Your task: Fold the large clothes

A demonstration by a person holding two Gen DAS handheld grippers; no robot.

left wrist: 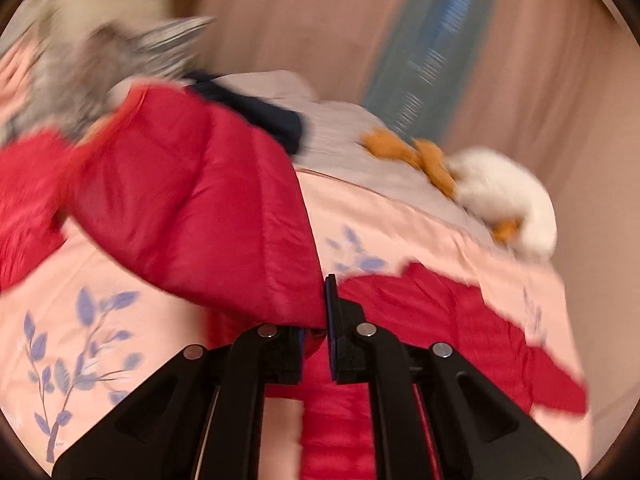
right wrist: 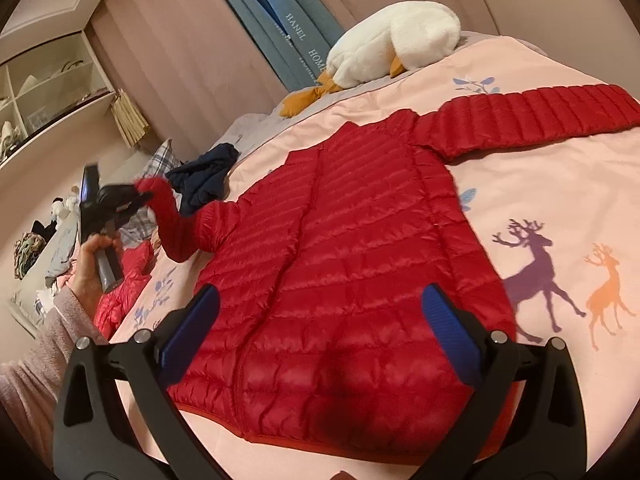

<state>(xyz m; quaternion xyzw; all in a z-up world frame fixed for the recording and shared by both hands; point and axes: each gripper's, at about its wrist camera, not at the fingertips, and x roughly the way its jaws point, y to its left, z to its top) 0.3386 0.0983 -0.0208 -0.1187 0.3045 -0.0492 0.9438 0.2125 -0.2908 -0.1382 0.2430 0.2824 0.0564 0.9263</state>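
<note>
A red quilted down jacket [right wrist: 340, 264] lies flat on the pink bedspread [right wrist: 560, 184], its right sleeve [right wrist: 528, 116] stretched out to the far right. My left gripper [right wrist: 116, 200] is shut on the cuff of the left sleeve [right wrist: 176, 224] and holds it lifted off the bed. In the blurred left wrist view the gripper [left wrist: 316, 344] pinches the red sleeve [left wrist: 192, 200], which rises up and left. My right gripper [right wrist: 320, 320] is open and empty, hovering over the jacket's lower hem.
A white plush goose [right wrist: 392, 40] lies at the far edge of the bed. A dark navy garment [right wrist: 204, 180] and a plaid pillow [right wrist: 160, 164] sit at the left. Another red garment [right wrist: 120, 280] lies by the left edge. Curtains and shelves [right wrist: 44, 84] stand behind.
</note>
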